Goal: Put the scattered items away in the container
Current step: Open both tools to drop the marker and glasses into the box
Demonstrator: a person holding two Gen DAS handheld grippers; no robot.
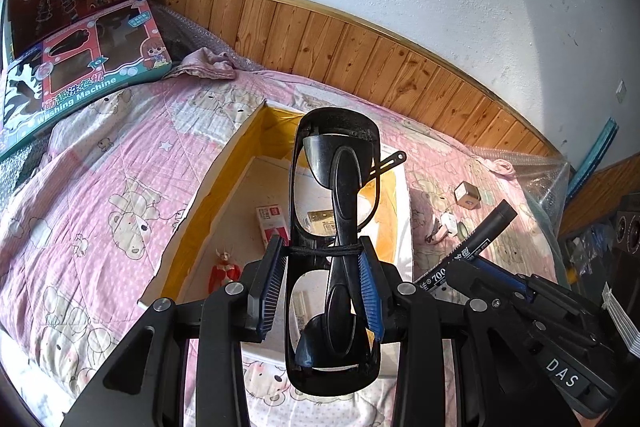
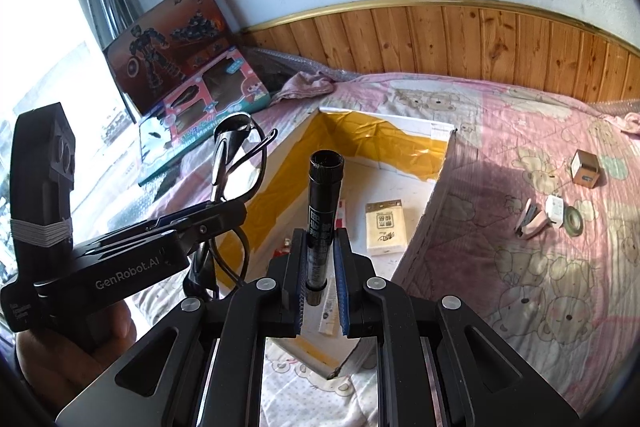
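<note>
A pair of black glasses (image 1: pixel 334 255) is clamped folded in the left gripper (image 1: pixel 326 281), long axis running six to twelve o'clock, above the open box (image 1: pixel 224 163). At three o'clock, a black marker (image 2: pixel 322 215) is pinched by the right gripper (image 2: pixel 322 287), cap end aimed at twelve o'clock, over the same box's interior.

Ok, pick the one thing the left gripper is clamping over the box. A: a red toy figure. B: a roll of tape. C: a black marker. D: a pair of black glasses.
D: the left gripper is shut on the folded black glasses, held above the open box.
</note>
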